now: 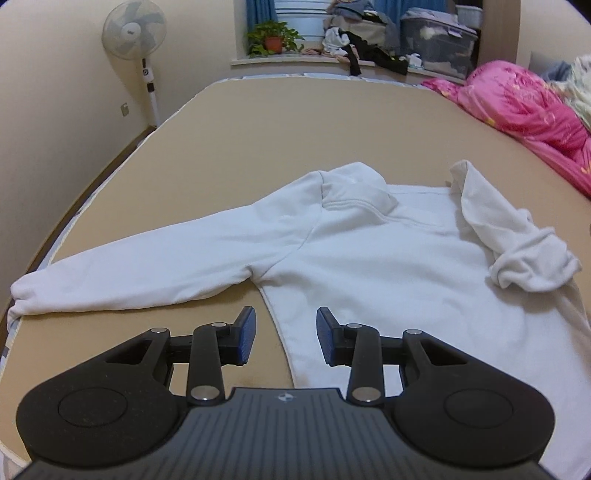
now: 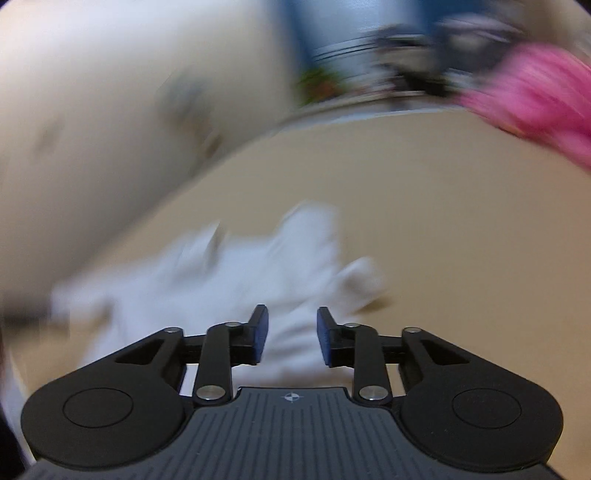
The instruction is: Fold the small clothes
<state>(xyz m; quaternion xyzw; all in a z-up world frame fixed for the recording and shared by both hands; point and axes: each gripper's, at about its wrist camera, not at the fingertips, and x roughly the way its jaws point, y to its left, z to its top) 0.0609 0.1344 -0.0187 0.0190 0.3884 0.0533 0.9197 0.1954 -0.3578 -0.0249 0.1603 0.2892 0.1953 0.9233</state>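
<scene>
Sleeve fold pending: both claws part-open, empty; left gripper (image 1: 285, 334) next pinches hoodie (image 1: 369, 258) near-left edge.

No legible text, brand or number in either view. The standing fan (image 1: 134, 29) at far left bears a hub mark, too small to read.

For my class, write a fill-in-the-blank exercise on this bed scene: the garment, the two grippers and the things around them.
1. The hoodie lying on the bed is ____ in colour.
2. Neither the left gripper nor the right gripper holds anything; both are ____.
3. The bedding heaped at the right is ____.
4. Standing by the wall is an electric ____.

Missing words: white; open; pink; fan
</scene>
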